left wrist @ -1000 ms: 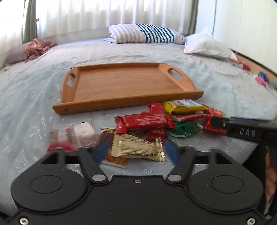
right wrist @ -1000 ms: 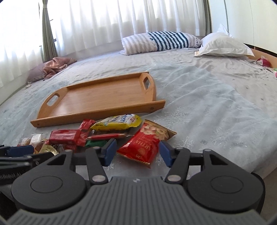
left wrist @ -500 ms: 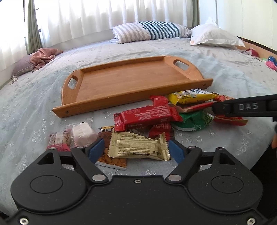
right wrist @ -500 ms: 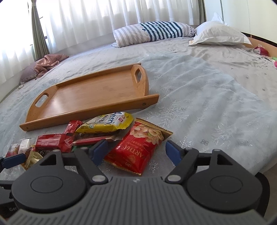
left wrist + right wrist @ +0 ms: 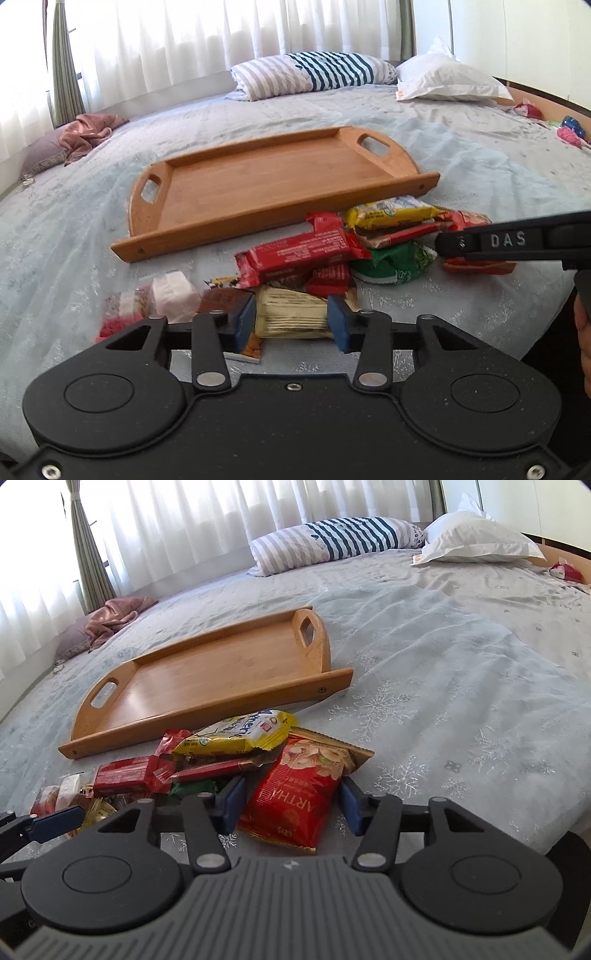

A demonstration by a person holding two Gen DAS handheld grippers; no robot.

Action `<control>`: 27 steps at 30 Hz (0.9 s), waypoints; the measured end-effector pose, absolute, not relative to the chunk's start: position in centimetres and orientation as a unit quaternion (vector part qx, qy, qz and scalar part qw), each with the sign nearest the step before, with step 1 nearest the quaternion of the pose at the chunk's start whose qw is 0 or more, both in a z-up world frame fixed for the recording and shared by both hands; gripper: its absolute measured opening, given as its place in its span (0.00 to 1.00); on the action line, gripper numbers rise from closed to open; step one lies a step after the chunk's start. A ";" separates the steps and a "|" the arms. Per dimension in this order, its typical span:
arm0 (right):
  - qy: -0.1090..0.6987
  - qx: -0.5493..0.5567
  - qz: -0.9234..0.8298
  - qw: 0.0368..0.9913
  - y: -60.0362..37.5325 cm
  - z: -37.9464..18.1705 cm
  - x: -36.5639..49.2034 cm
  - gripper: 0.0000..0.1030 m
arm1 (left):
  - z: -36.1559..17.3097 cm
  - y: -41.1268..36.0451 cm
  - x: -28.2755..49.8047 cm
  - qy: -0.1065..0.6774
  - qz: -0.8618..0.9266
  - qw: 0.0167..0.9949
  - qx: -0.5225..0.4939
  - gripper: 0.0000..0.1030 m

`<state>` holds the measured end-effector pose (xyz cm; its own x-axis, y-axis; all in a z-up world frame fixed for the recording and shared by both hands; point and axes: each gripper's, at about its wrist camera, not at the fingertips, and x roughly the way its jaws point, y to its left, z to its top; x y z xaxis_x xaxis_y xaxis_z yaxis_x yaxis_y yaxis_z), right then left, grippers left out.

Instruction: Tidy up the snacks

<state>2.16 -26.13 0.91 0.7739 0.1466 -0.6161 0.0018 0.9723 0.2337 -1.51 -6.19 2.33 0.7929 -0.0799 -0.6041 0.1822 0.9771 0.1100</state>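
Note:
A pile of wrapped snacks lies on the bed in front of an empty wooden tray (image 5: 280, 218) (image 5: 207, 716). My left gripper (image 5: 291, 325) has its jaws around a gold-wrapped snack (image 5: 291, 314), close to its sides. My right gripper (image 5: 290, 805) is open around a red peanut bag (image 5: 295, 794), its pads beside the bag's edges. A red bar (image 5: 299, 254) (image 5: 129, 775), a yellow packet (image 5: 391, 212) (image 5: 236, 731) and a green packet (image 5: 395, 262) lie in the pile. The right gripper also shows in the left wrist view as a black bar on the right.
A pink-and-white wrapped snack (image 5: 170, 299) lies at the pile's left. A striped pillow (image 5: 310, 74) and a white pillow (image 5: 450, 81) lie at the bed's far end. A pink cloth (image 5: 88, 133) lies far left. The bed edge is just below the snacks.
Both grippers have moved forward and down onto the pile. The left jaws have narrowed around the gold snack. The right jaws now straddle the red bag.

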 end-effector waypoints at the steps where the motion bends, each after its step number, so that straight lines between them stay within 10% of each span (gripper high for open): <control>1: 0.332 0.110 0.037 0.936 -26.2 1.0 2.0 0.53 | 2.4 -6.0 -1.5 0.314 -0.070 0.944 0.078 0.42; 4: 0.325 0.107 0.035 0.939 -26.3 1.4 1.6 0.53 | 2.3 -5.9 -1.5 0.308 -0.056 0.947 0.079 0.71; 14: 0.308 0.085 0.029 0.947 -26.2 2.4 0.4 0.53 | 0.9 -6.7 -0.5 0.342 -0.069 0.935 0.056 0.84; 23: 0.307 0.089 0.022 0.947 -26.7 2.3 0.5 0.53 | 1.4 -7.2 -1.2 0.336 -0.088 0.936 0.048 0.31; 27: 0.305 0.090 0.023 0.948 -26.7 2.4 0.5 0.53 | 1.9 -7.7 -1.5 0.330 -0.091 0.938 0.059 0.28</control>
